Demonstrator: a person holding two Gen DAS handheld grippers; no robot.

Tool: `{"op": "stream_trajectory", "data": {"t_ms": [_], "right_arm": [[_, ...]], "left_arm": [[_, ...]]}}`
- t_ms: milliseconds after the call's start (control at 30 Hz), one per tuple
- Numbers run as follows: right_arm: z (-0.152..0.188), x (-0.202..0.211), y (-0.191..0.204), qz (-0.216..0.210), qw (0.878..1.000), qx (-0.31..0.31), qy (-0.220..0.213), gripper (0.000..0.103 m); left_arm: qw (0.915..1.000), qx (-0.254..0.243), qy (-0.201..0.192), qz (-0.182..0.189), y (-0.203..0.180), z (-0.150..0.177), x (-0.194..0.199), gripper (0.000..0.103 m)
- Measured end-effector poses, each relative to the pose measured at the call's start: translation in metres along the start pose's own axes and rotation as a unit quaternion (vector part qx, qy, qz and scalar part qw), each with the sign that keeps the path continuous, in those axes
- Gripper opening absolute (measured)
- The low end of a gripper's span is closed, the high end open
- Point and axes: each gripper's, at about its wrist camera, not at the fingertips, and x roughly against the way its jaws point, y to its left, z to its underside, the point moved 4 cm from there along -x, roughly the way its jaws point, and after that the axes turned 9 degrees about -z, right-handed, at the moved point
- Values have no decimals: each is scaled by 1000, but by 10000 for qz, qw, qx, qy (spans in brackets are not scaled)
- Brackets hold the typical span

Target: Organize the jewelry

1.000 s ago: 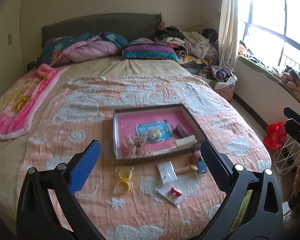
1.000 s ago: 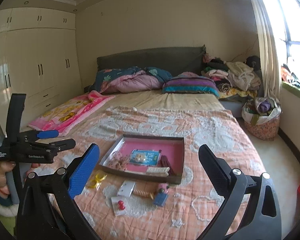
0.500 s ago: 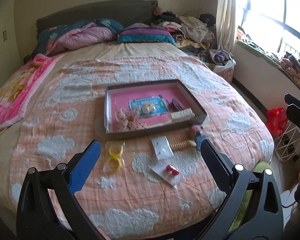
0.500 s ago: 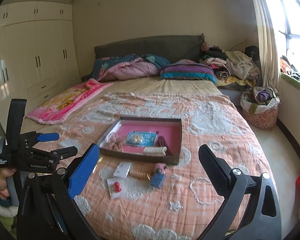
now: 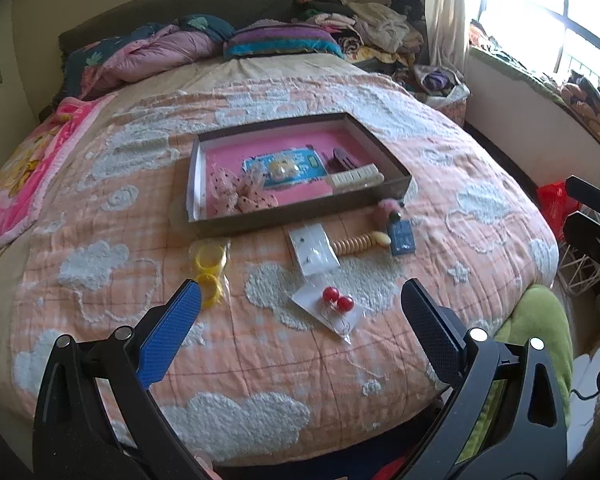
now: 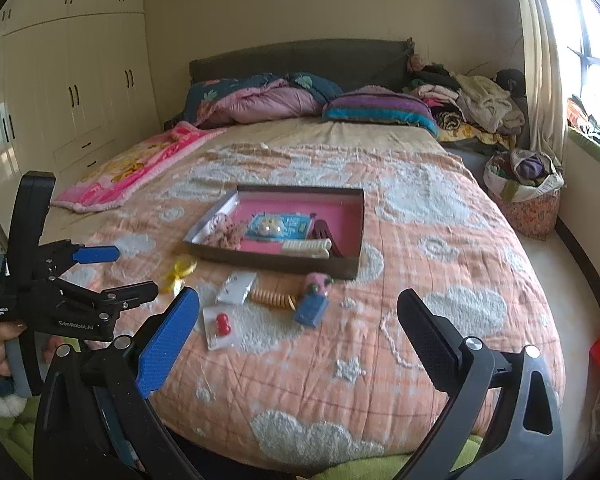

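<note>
A dark box with a pink lining (image 5: 396,192) (image 6: 350,232) lies on the bed and holds hair pieces, a blue card and a white clip. In front of it lie yellow rings in a bag (image 5: 209,270) (image 6: 178,270), a clear bag of small earrings (image 5: 312,248), a beaded bracelet (image 5: 358,243) (image 6: 270,298), a blue card (image 5: 402,234) (image 6: 311,310) and red bead earrings in a bag (image 5: 336,304) (image 6: 222,324). My left gripper (image 5: 298,308) (image 6: 112,272) is open and empty above the near edge. My right gripper (image 6: 298,312) is open and empty.
The bed is covered by a peach quilt with white clouds (image 5: 260,352). Pillows and a folded duvet (image 6: 260,100) lie at the headboard, a pink blanket (image 6: 132,168) at the left. A clothes basket (image 6: 528,184) stands by the window wall. Wardrobes (image 6: 60,92) line the left.
Both grippers have moved closer to the bed and tilted downward, so the box and loose items look larger and nearer. Both stay open and empty.
</note>
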Motion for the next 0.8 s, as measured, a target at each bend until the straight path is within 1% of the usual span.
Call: {"op": "stream_trajectory", "data": {"t_ms": [367, 800], "right_arm": [[24, -29, -19, 83, 9992, -162, 359, 99], [40, -89, -36, 226, 9958, -202, 869, 99]], "left_arm": [[9995, -78, 288, -46, -10, 17, -33, 94], [9984, 112, 538, -93, -2, 14, -76, 94]]}}
